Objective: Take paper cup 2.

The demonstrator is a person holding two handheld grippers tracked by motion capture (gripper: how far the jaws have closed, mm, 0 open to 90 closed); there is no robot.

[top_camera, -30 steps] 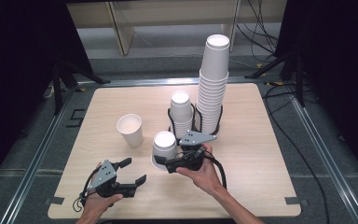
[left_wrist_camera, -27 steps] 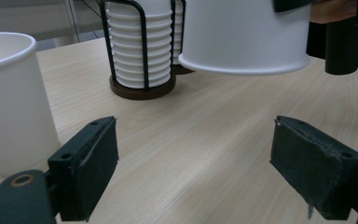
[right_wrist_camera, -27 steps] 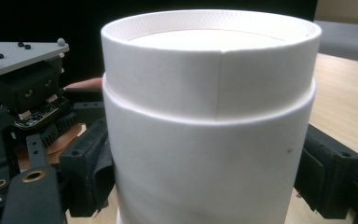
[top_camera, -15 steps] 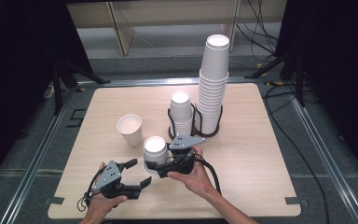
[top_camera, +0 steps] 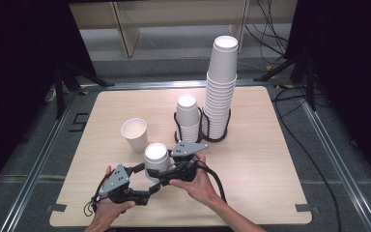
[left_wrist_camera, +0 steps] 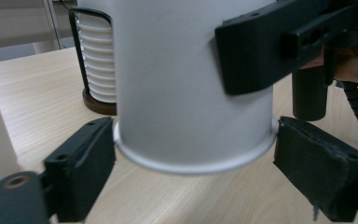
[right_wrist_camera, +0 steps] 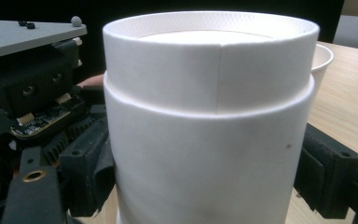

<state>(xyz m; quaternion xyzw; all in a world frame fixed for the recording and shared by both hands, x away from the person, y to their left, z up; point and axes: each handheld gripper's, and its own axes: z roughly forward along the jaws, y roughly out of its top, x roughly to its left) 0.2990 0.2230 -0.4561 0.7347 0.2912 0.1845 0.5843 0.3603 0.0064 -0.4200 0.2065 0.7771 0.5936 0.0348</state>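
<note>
A white paper cup (top_camera: 157, 154), bottom up with a second cup nested in it (right_wrist_camera: 209, 70), hangs just above the wooden table (top_camera: 270, 159). My right gripper (top_camera: 155, 169) is shut on its side, a pad on each flank (right_wrist_camera: 205, 177). My left gripper (top_camera: 149, 182) reaches in from the lower left. Its jaws have just been opening and now stand on either side of the cup's lower rim (left_wrist_camera: 196, 161), close to it but not pressing. One jaw of the right gripper (left_wrist_camera: 256, 56) crosses the cup's upper wall in the left gripper view.
An upright single cup (top_camera: 134, 134) stands just behind and left of the grippers. Behind them are a short cup stack (top_camera: 187, 116) and a tall one (top_camera: 221, 87), each in a black wire holder. Bare tabletop lies to the right.
My right gripper has carried the upturned cup leftward and toward the front, to the left gripper. The left gripper's jaws have opened and now flank the cup's rim.
</note>
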